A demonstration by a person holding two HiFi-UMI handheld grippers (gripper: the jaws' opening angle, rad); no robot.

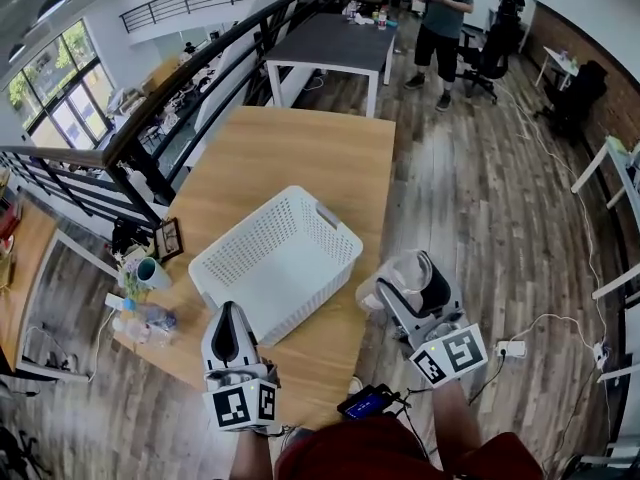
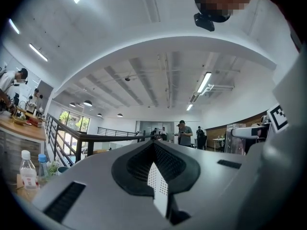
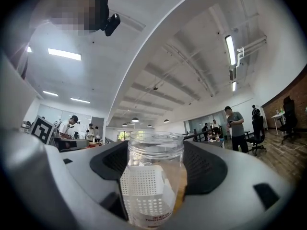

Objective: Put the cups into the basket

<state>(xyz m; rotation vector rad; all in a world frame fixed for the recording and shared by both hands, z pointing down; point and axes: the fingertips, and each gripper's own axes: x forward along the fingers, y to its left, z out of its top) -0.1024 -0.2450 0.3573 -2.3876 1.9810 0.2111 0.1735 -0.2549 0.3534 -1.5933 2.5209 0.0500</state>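
A white perforated basket (image 1: 275, 260) stands on the wooden table (image 1: 290, 148), and I see nothing inside it. My right gripper (image 1: 412, 273) hangs just past the table's right edge, to the right of the basket. It is shut on a clear plastic cup (image 3: 154, 176), which stands upright between the jaws in the right gripper view. My left gripper (image 1: 228, 316) hovers over the table's near edge, in front of the basket. Its jaws are shut with nothing between them (image 2: 154, 150). A teal cup (image 1: 152, 273) sits at the table's left edge.
Two water bottles (image 1: 148, 320) lie near the table's left front corner, beside a small picture frame (image 1: 168, 239). A phone (image 1: 368, 403) sits by my lap. A black railing (image 1: 150, 118) runs along the left. A person (image 1: 440, 18) stands beyond a grey table (image 1: 330, 43).
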